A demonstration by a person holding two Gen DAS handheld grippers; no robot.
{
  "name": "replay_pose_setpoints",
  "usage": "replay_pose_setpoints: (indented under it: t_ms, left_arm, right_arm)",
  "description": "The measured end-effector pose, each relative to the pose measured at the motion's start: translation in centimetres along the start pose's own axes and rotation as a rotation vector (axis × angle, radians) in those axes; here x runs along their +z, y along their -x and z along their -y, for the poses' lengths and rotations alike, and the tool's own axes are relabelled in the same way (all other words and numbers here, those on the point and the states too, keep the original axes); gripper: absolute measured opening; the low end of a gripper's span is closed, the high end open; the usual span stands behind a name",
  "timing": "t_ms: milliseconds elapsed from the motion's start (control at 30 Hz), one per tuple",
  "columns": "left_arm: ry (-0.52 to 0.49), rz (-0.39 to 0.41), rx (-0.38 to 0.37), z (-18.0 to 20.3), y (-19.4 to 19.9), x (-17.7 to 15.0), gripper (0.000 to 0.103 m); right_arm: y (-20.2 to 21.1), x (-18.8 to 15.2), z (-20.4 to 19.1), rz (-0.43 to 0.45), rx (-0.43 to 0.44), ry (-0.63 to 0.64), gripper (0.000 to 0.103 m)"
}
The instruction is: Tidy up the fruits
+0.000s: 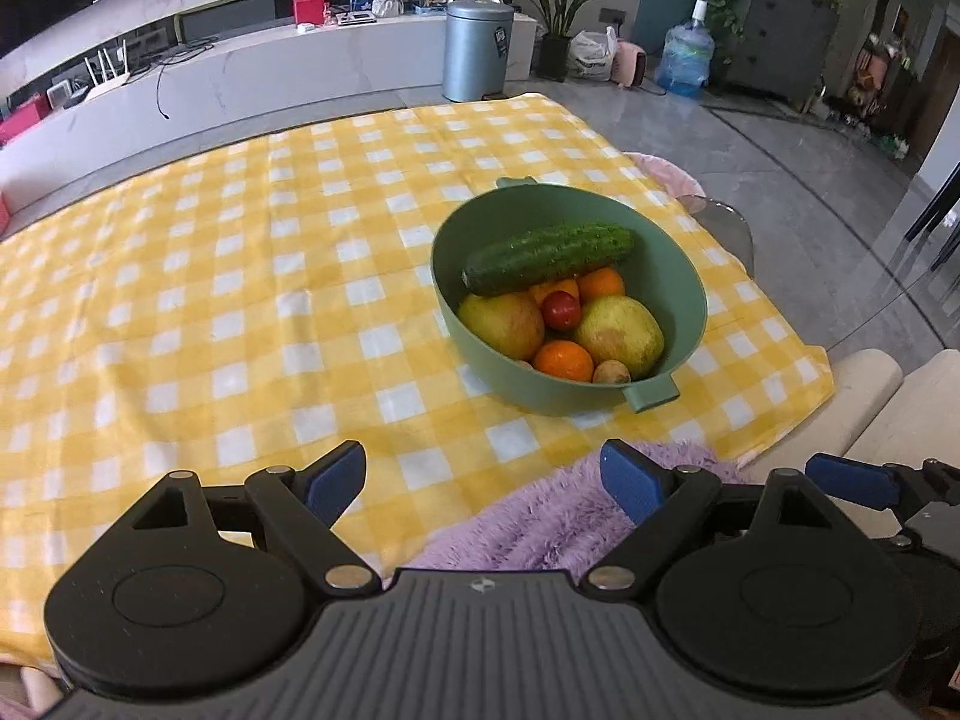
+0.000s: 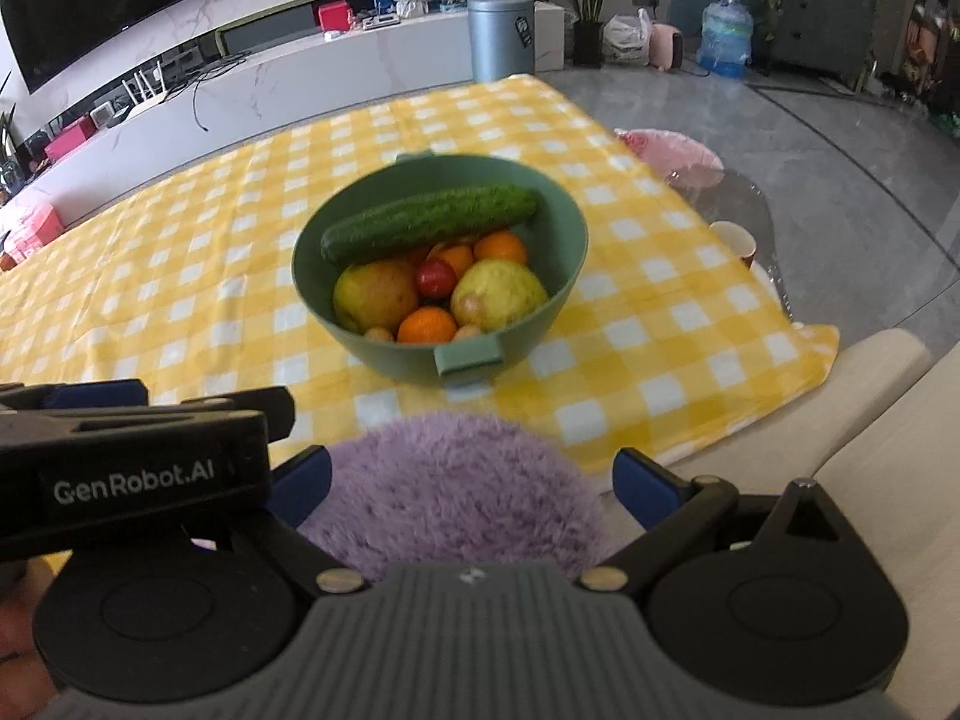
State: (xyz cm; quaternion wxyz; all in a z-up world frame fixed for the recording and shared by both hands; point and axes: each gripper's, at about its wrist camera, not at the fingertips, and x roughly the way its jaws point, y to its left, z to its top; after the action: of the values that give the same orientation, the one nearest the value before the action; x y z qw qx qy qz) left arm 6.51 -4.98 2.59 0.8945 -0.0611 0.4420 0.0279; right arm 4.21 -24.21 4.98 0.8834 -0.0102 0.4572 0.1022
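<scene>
A green bowl [image 1: 678,276] stands on the yellow checked cloth [image 1: 240,300]. In it lie a cucumber [image 1: 549,258], two yellow-red apples [image 1: 501,324], oranges [image 1: 563,360] and a small red fruit [image 1: 561,309]. The bowl [image 2: 570,240] and cucumber [image 2: 429,222] also show in the right wrist view. My left gripper [image 1: 483,480] is open and empty, low at the table's near edge, short of the bowl. My right gripper [image 2: 471,480] is open and empty, over a purple fluffy cushion [image 2: 456,480], beside the left gripper's body [image 2: 132,468].
The purple cushion [image 1: 540,516] lies at the near table edge. A pink plate [image 2: 672,150] and a paper cup [image 2: 735,240] sit on the glass table to the right of the cloth. A cream chair [image 2: 870,420] stands at the right. A grey bin [image 1: 477,48] stands beyond the table.
</scene>
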Motion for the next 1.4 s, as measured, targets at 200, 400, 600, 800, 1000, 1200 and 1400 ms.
replay_pose_setpoints:
  t_ms: [200,400,600,800,1000,1200,1400]
  left_arm:
    - [-0.006,-0.021,-0.003,0.5,0.0,2.0,0.097]
    - [0.011,-0.048,-0.04,0.7,-1.2,3.8,0.097]
    - [0.021,-0.056,-0.037,1.1,-2.1,4.3,0.097]
    - [0.022,-0.062,-0.019,1.5,-2.5,3.7,0.097]
    - [0.035,-0.067,-0.006,1.7,-2.7,3.2,0.097]
    - [0.032,-0.08,-0.007,1.8,-3.0,2.7,0.097]
    - [0.034,-0.077,-0.014,1.9,-3.0,2.5,0.097]
  right_arm:
    - [0.4,1.9,0.3,-0.021,0.006,-0.028,0.095]
    - [-0.4,3.7,0.6,-0.067,0.006,-0.057,0.095]
    - [-0.3,4.9,0.7,-0.08,-0.005,-0.053,0.095]
    - [-0.9,4.2,1.2,-0.088,0.012,-0.062,0.093]
    - [-1.0,3.8,1.2,-0.087,-0.005,-0.04,0.093]
    - [-1.3,3.3,1.3,-0.093,0.006,-0.033,0.092]
    - [-1.4,3.1,1.5,-0.091,0.001,-0.028,0.092]
